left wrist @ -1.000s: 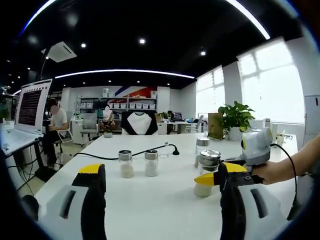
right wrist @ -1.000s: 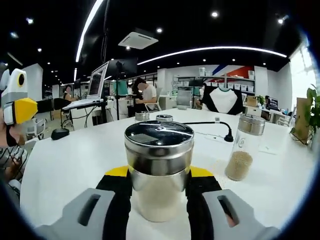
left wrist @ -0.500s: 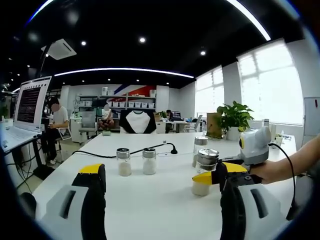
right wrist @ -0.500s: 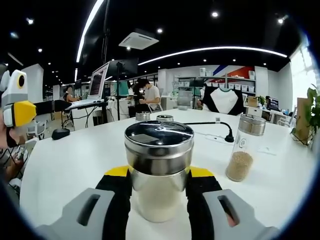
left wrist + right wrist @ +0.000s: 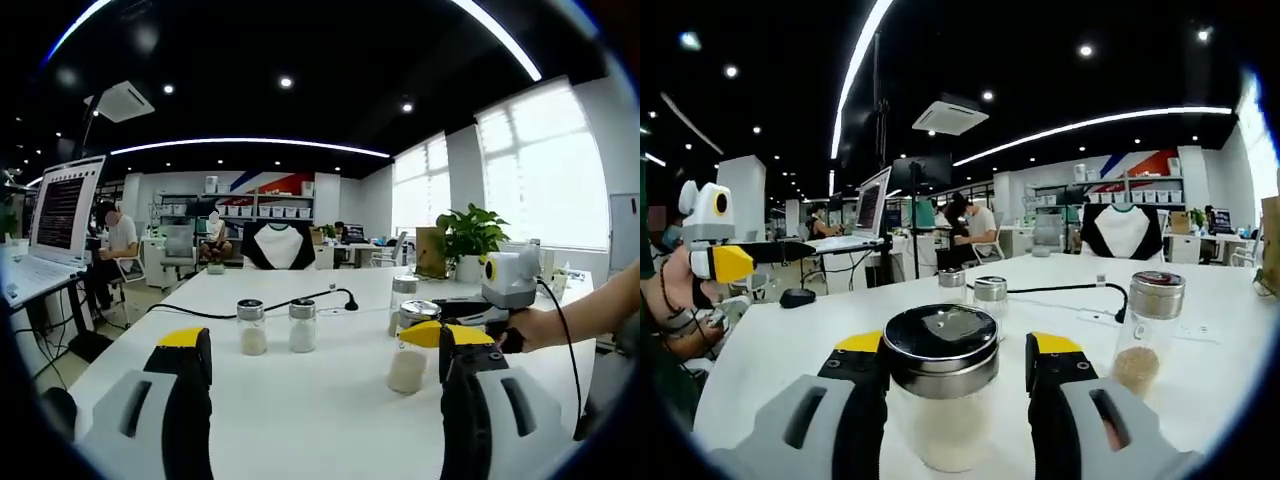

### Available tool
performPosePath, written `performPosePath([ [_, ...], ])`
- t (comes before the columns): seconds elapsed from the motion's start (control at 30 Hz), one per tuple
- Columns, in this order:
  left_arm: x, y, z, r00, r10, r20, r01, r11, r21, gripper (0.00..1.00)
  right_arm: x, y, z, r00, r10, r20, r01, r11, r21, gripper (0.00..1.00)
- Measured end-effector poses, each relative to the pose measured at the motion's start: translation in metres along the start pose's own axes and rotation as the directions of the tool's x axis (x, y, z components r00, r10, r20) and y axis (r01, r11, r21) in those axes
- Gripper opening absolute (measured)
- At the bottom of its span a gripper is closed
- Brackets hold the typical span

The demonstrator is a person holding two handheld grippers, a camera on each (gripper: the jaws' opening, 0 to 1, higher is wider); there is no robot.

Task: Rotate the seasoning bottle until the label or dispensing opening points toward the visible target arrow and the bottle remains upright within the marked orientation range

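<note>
Right gripper [image 5: 955, 370] pinches the bottle [image 5: 941, 395] upright on the table [image 5: 790, 345]; left gripper [image 5: 325, 350] hangs spread, empty, nearby.

The seasoning bottle [image 5: 940, 395] base is cut off between the jaws; no label readable.

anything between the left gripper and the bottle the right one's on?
Bare white table in the left gripper view. The left gripper is open over it; the seasoning bottle sits to its right, between the right gripper's jaws. The two small shakers stand farther back.
</note>
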State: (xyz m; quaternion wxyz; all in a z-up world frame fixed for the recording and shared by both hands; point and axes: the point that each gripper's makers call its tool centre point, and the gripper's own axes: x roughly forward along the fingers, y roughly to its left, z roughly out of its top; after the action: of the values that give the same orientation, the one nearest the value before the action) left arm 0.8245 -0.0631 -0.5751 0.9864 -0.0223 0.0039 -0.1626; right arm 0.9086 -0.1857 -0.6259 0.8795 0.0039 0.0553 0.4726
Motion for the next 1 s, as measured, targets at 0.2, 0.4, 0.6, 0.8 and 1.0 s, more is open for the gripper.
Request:
performPosePath([
  [0.2, 0.000, -0.002, -0.003, 1.000, -0.012, -0.014, 0.012, 1.000, 0.003, 1.00, -0.003, 0.006, -0.002, 0.986, 0.164, -0.014, -0.163, 0.986, 0.023, 0.54],
  [0.4, 0.001, -0.006, -0.007, 0.999, -0.032, -0.026, 0.032, 0.999, -0.014, 1.00, -0.005, 0.005, -0.003, 0.971, 0.238, 0.006, -0.238, 0.971, -0.007, 0.59],
  [0.6, 0.002, -0.007, -0.006, 0.999, -0.033, -0.026, 0.033, 0.999, -0.013, 1.00, -0.006, 0.014, -0.013, 0.945, 0.326, -0.027, -0.326, 0.945, -0.014, 0.56],
  [0.8, 0.004, -0.011, -0.008, 0.998, -0.048, -0.041, 0.048, 0.999, 0.004, 1.00, 0.000, 0.016, -0.023, 0.939, 0.336, -0.069, -0.340, 0.938, -0.062, 0.54],
  [1.0, 0.004, -0.012, -0.011, 0.998, -0.050, -0.047, 0.049, 0.999, -0.004, 1.00, 0.001, 0.022, -0.023, 0.927, 0.368, -0.068, -0.372, 0.927, -0.059, 0.40],
])
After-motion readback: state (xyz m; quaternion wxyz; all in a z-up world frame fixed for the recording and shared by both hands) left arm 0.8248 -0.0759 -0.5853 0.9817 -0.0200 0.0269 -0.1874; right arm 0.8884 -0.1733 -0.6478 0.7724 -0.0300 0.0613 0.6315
